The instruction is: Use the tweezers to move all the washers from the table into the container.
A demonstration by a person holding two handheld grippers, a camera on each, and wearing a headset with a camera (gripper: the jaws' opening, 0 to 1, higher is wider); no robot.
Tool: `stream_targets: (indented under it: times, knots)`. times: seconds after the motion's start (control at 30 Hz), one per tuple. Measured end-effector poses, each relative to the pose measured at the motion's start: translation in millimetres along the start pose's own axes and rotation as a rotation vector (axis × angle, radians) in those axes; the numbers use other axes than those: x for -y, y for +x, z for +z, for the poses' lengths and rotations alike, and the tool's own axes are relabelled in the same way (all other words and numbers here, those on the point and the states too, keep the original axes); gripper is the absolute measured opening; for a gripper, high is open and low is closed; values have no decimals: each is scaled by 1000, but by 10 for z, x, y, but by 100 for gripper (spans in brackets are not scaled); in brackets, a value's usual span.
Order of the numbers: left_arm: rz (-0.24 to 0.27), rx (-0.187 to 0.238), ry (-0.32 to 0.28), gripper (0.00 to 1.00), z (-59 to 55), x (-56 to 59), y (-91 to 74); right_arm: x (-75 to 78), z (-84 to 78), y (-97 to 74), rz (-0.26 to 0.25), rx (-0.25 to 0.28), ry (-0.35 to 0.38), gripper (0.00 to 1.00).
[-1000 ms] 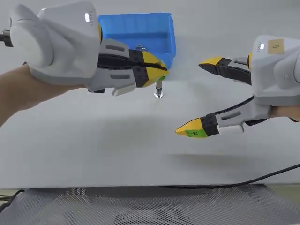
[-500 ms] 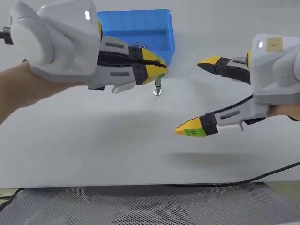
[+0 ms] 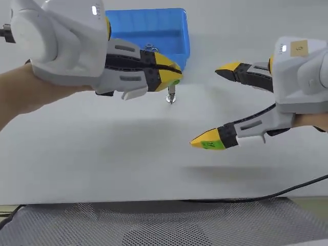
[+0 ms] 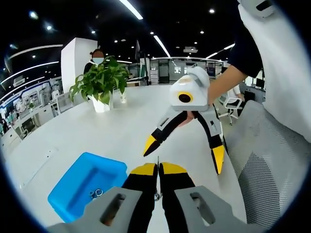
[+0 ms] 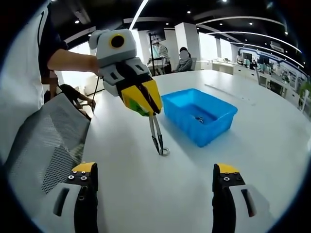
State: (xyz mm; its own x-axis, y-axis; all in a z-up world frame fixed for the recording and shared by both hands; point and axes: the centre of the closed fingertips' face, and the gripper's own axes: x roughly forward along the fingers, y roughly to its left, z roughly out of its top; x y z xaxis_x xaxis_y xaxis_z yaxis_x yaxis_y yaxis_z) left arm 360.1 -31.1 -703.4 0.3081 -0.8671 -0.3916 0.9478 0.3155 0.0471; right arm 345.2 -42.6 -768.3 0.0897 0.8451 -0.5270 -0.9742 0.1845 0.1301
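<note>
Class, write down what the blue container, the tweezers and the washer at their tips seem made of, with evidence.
The container: likely plastic, uniform glossy blue, moulded walls. The tweezers: probably metal, thin silvery arms. The washer: probably metal, shiny silver ring, though too small to be sure.

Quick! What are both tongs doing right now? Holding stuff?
Left tongs: closed on the tweezers.
Right tongs: open, holding nothing.

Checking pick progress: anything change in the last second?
Nothing clear; the slight upward shift looks like head-camera motion. Left gripper stays shut on the thin metal tweezers, tips at the small metal washer on the white table beside the blue plastic container. Right gripper stays open.
</note>
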Motion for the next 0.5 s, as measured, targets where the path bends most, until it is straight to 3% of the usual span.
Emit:
stream_targets:
  times: [0.17,0.2,0.5]
  knots:
    - [-26,-3,-35,5,-5,38,12,-63,82,139,60,1,-25,93]
    - [-21,-2,-28,5,-10,27,10,-93,91,172,85,-3,-28,90]
    - [-21,-4,-55,5,-42,1,-11,-119,118,327,157,-8,-66,60]
